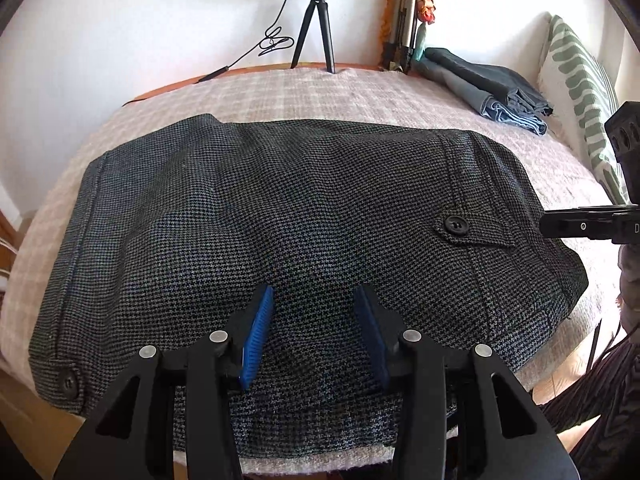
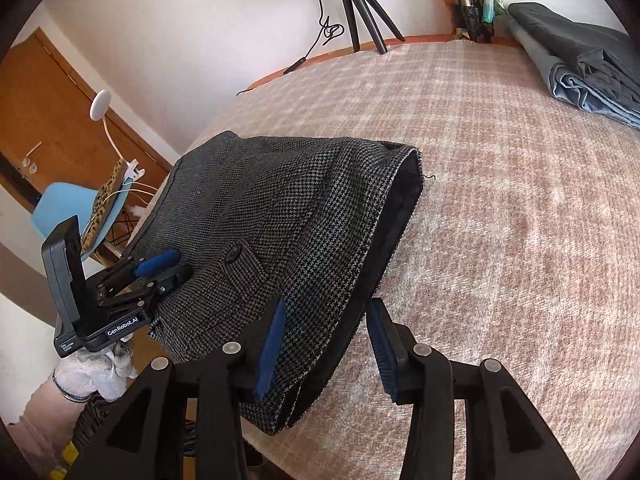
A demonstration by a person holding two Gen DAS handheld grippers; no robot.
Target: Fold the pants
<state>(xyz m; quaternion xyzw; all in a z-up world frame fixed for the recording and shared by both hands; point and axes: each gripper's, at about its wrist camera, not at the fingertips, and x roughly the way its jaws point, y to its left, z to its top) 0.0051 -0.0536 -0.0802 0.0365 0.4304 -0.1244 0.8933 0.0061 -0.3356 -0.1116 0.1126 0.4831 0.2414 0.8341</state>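
Grey houndstooth wool fills most of what I see: the pants (image 1: 280, 216) lie folded into a compact bundle on the pink checked blanket (image 1: 320, 88) that covers the bed. My left gripper (image 1: 316, 334) hangs over the near edge of the bundle with its blue pads (image 1: 256, 340) spread apart, cloth showing in the gap between them but nothing pinched. A buttoned pocket flap (image 1: 468, 228) sits to the right of those fingers, and a second button (image 1: 69, 382) lies at the near left corner of the fabric.

From the right wrist camera the pants (image 2: 280, 216) show their open raw hem facing right, dark lining visible inside. My right gripper (image 2: 330, 344) is also spread wide: its left pad (image 2: 272, 344) rests against the top of the near corner of the bundle, while the right pad sits just off the hem edge over bare blanket (image 2: 500, 200). Whether that pad touches the cloth I cannot tell.

Far right on the bed lies a stack of folded garments (image 1: 492, 88), with a black tripod (image 1: 316, 28) standing at the far edge by the wall.
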